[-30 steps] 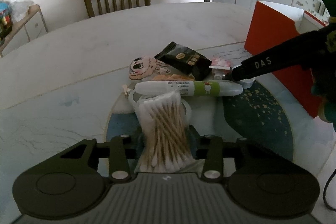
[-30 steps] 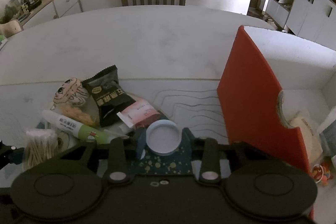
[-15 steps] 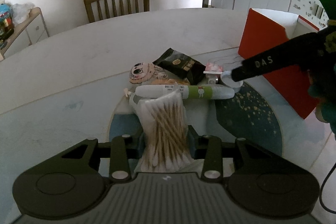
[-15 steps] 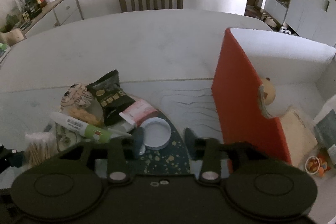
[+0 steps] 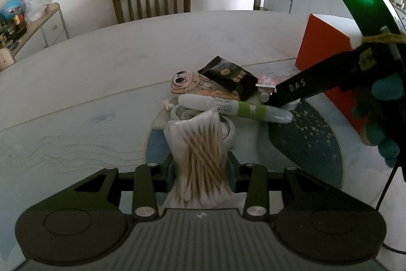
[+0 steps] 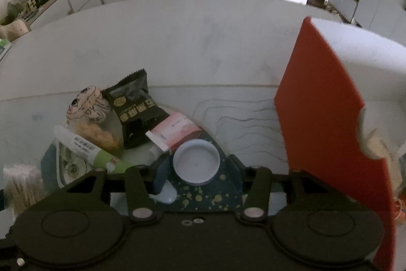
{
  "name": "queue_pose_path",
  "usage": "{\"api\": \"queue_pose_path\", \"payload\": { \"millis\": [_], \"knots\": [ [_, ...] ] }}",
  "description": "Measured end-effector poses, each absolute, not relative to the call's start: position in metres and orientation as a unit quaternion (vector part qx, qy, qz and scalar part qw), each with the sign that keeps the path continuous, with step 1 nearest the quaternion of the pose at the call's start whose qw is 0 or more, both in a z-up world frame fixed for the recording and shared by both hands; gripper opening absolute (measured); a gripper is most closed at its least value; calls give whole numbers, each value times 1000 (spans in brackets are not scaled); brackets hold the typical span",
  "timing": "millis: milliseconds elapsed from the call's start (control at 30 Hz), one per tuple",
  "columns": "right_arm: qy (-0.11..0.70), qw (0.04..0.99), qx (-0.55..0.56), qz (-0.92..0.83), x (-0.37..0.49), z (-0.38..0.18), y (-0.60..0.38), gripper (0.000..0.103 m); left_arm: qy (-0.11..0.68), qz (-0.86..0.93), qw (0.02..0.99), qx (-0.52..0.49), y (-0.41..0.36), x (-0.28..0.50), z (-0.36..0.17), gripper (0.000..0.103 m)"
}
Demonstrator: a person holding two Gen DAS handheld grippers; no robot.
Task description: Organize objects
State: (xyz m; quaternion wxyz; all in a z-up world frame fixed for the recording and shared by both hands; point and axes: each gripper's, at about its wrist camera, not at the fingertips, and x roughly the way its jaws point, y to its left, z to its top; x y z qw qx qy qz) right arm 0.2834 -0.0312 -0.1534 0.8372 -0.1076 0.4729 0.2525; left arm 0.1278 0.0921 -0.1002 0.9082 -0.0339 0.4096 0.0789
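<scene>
Left gripper (image 5: 200,166): jaws clamped on a clear bag of cotton swabs (image 5: 199,164), which stands upright between the fingers, held low over the table (image 5: 101,73). The gripper points level toward the pile of items, with the bag's top just in front of the white-and-green tube (image 5: 233,108).

Right gripper (image 6: 198,169): jaws apart, one finger on each side of the round white lid (image 6: 196,161); contact with the lid cannot be confirmed. In the left wrist view, the right gripper (image 5: 284,99) reaches in from the right, angled down, its fingertip end at the lid just beyond the tube's clear cap end. The gloved right hand (image 5: 378,106) grips the tool's body, at the far right of the tube.

Outward, taking the tube as landmark: it lies across a roll of tape (image 5: 228,128). Just behind it is an orange-filled snack packet (image 6: 97,136), and behind that a cartoon-face pouch (image 5: 187,81). A black snack packet (image 5: 229,78) lies behind the tube's middle, partly over a pink-and-white box (image 6: 175,130), which touches the lid's far side. Well to the tube's right stands the red-sided storage box (image 6: 319,106), with items inside that are too blurred to name. A wooden chair (image 5: 152,0) stands at the table's far edge.
</scene>
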Motion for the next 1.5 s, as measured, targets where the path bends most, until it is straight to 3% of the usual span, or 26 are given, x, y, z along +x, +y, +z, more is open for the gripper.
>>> {"api": "queue_pose_path", "payload": {
  "millis": [267,967,1500],
  "knots": [
    [465,843,-101,250,273,-146,-42,38,411,75,908,-40,92,127,-95,38],
    [423,859,-64,282,226,-35,-108,38,375,8,925,-58,49,136,-16,38],
    [398,872,-57,280,240,-14,-187,38,359,-19,932,-35,-29,167,15,38]
  ]
}}
